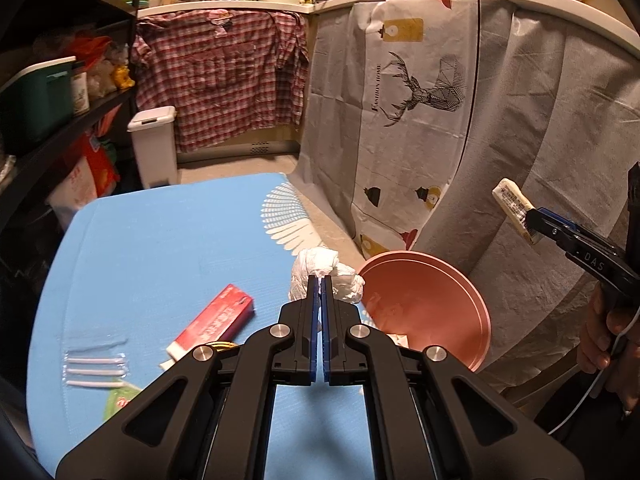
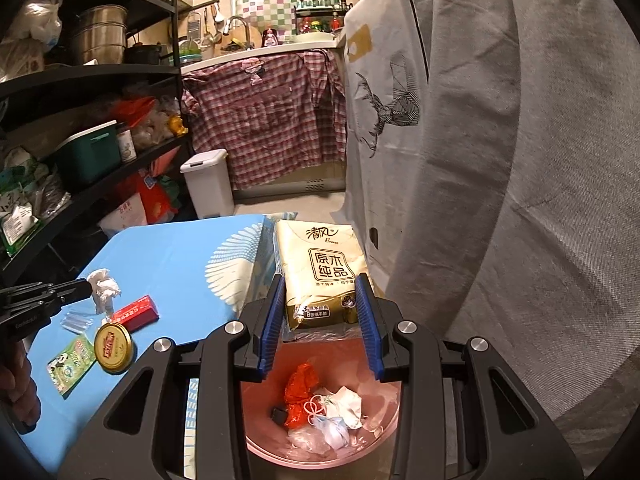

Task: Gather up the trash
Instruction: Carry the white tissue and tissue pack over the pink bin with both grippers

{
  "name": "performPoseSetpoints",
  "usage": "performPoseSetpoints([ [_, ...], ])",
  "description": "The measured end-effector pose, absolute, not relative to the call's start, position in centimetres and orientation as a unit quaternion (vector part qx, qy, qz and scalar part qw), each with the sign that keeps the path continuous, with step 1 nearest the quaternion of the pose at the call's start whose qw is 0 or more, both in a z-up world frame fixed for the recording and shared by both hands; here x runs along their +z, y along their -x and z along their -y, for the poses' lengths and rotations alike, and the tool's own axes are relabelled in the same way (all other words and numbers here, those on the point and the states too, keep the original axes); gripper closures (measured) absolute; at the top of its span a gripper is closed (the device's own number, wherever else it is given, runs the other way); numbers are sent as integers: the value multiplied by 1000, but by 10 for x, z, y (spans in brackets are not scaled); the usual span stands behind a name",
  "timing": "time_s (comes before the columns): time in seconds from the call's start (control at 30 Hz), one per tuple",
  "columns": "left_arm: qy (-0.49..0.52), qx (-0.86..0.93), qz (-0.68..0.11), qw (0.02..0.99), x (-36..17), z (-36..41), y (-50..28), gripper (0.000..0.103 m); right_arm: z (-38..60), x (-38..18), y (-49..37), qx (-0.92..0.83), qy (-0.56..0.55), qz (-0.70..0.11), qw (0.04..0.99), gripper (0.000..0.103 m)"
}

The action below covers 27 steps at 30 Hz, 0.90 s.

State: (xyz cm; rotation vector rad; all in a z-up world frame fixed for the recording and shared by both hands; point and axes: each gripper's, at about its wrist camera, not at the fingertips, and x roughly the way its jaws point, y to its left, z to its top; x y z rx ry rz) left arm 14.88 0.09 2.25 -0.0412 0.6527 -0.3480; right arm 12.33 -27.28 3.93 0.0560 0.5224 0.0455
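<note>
We see the right gripper (image 2: 320,312) pinching a tissue pack (image 2: 320,272) across its lower end, long axis upright in the frame, held directly above the pink bin (image 2: 384,436) at lower centre of the right wrist view. The left gripper (image 1: 321,280) is pressed together on a crumpled white tissue (image 1: 326,276) above the blue table (image 1: 160,240), the bin's rim just right of it. We judge the right hand better placed: its drop is straight down.
</note>
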Motion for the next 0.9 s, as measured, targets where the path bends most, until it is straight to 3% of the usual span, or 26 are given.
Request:
performPoseSetpoints([
  [0.9, 4, -247, -329, 912, -2, 97, -183, 102, 283, 26, -142, -7, -32, -294, 955, 67],
])
